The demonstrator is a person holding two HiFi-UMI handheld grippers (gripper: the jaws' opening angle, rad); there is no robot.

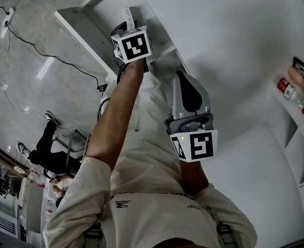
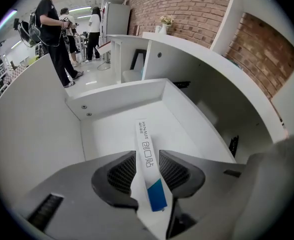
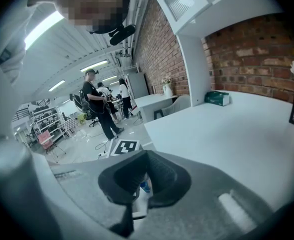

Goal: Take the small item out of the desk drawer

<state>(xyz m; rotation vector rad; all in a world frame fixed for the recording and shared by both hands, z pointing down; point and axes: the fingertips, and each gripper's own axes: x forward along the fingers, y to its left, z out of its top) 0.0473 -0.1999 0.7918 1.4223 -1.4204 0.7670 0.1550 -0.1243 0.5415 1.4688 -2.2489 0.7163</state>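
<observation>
A small white box with a blue end lies lengthwise between the jaws of my left gripper, and both ribbed pads rest against its sides. Its far end hangs over the floor of the open white drawer. In the head view the left gripper reaches over the drawer, with the box sticking out past it. My right gripper hovers nearer my body over the desk top, shut and empty. In its own view the right gripper's tips meet.
The white desk top curves to the right, where a shelf unit holds a bottle. A green box sits far back on the desk. People stand on the floor beyond. Cables run across the floor at left.
</observation>
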